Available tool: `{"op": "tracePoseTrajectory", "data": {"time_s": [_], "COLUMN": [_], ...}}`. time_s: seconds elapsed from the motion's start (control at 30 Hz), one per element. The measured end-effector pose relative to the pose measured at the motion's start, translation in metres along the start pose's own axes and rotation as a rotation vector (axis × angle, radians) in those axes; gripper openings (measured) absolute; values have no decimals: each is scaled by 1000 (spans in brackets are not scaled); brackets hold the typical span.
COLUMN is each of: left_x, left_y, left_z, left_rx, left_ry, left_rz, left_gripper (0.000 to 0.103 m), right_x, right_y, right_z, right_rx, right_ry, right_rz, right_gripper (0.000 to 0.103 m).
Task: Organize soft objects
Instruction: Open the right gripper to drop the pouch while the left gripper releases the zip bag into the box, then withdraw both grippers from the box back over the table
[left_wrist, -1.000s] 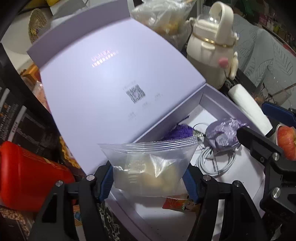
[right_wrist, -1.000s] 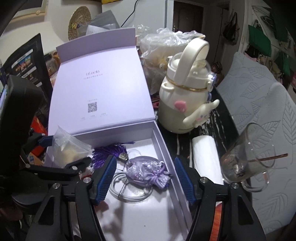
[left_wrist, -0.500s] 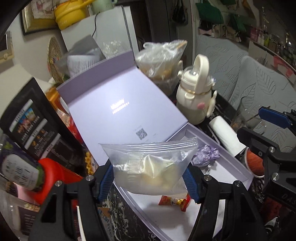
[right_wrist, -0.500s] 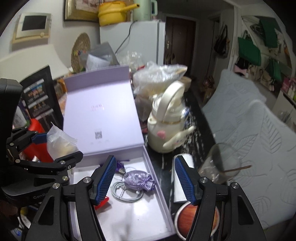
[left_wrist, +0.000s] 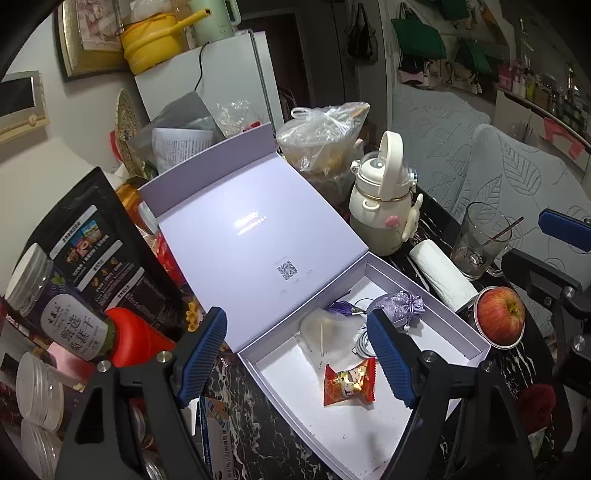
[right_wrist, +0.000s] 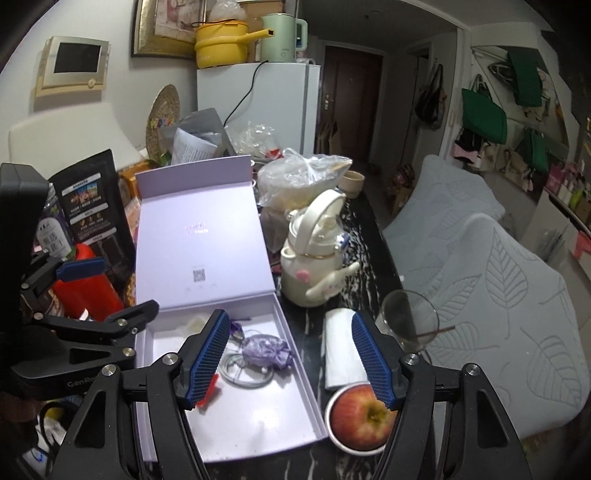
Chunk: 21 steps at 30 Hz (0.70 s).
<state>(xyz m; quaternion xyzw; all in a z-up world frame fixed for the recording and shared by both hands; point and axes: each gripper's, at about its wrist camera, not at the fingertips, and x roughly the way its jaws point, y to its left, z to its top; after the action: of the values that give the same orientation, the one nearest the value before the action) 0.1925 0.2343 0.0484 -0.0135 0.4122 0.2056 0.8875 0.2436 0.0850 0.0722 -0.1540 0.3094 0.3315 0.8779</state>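
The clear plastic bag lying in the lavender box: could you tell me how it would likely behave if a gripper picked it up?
The clear plastic bag would probably sag and fold, since it lies slumped and crumpled on the lavender box floor. Its thin, glossy film may slip between pads. It looks light; its contents are unclear.

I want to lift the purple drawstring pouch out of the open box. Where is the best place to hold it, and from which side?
Probably grip the purple drawstring pouch across its gathered neck, where the fabric bunches narrow. Come from above, since it lies flat in the lilac box with the box wall behind it. Keep clear of the white cable lying against it and the plastic bag beside it.
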Motion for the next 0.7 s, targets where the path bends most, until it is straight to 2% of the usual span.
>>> {"op": "tracePoseTrajectory", "data": {"time_s": [0.17, 0.33, 0.7], "left_x": [-26, -62, -116], "left_y": [2, 0, -3], "left_z": [-6, -14, -44], "left_rx": [-19, 1, 28], "left_ry": [-51, -133, -211], "left_rz": [-38, -28, -45], "left_gripper": [78, 78, 78], "right_x": [-19, -49, -116], "right_y": [3, 5, 11], "right_z": [-5, -9, -33], "right_rx": [-18, -22, -32], "right_ry": [-23, -57, -130], "right_rz": [2, 7, 2], "right_gripper": [69, 69, 73]}}
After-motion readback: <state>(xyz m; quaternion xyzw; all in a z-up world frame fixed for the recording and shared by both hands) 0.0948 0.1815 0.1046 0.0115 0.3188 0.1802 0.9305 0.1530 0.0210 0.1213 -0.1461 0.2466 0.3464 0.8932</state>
